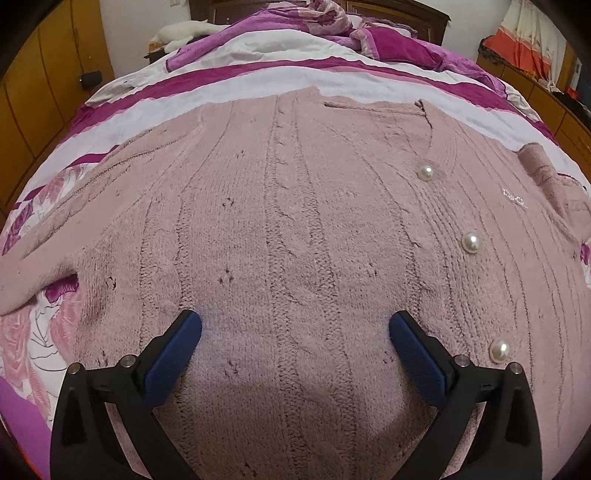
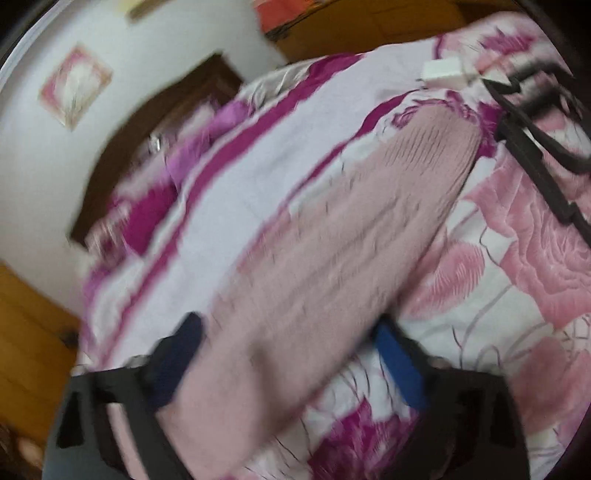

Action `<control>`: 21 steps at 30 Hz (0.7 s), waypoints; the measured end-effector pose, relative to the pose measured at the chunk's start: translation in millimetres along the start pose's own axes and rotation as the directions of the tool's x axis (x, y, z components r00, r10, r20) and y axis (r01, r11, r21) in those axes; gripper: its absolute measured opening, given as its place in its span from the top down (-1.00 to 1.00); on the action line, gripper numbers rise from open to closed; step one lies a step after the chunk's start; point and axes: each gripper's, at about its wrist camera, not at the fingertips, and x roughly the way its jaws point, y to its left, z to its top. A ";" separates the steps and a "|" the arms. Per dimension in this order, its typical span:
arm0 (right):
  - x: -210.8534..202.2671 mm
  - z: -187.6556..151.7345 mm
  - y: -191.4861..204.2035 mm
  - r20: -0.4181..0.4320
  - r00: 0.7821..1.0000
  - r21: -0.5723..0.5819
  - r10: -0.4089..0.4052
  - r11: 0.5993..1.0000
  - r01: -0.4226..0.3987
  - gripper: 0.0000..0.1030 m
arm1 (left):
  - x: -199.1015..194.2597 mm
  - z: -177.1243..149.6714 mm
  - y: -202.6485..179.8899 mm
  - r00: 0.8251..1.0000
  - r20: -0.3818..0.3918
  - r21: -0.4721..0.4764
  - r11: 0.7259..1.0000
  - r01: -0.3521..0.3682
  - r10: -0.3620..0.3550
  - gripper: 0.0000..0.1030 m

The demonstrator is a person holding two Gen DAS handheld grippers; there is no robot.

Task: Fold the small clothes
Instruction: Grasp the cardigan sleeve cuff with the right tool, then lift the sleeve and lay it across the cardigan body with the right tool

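Note:
A dusty-pink knitted cardigan point(image 1: 295, 221) with pearl buttons point(image 1: 471, 242) lies spread flat on the bed. My left gripper point(image 1: 295, 332) is open just above its lower front, blue pads wide apart, holding nothing. In the blurred right wrist view, one pink sleeve point(image 2: 332, 240) stretches away toward the upper right. My right gripper point(image 2: 288, 332) is open, with its fingers on either side of the sleeve's near part. Whether the pads touch the sleeve is unclear.
The bed cover point(image 1: 280, 79) is white with magenta stripes and pink flowers point(image 2: 535, 240). Rumpled bedding point(image 1: 332, 18) lies by the headboard. Black hangers point(image 2: 535, 147) and a white box point(image 2: 443, 72) lie on the bed beyond the sleeve. Wooden cabinets point(image 1: 37, 92) flank the bed.

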 end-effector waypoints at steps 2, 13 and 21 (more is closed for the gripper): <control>3.6 7.5 -0.7 0.004 1.000 0.022 -0.014 1.000 0.014 0.27 | -0.1 -0.1 -0.4 1.000 0.004 0.001 1.000 -0.001 0.001 -0.66; -67.5 8.2 -21.7 0.194 0.976 -0.046 -0.102 0.992 0.113 0.89 | -2.2 -1.0 0.0 1.000 0.022 0.006 1.000 -0.006 0.006 -0.66; -75.9 -4.6 -15.0 0.174 0.976 -0.099 -0.128 0.984 0.147 0.89 | -10.2 2.7 0.0 1.000 0.012 0.010 1.000 -0.011 0.011 -0.64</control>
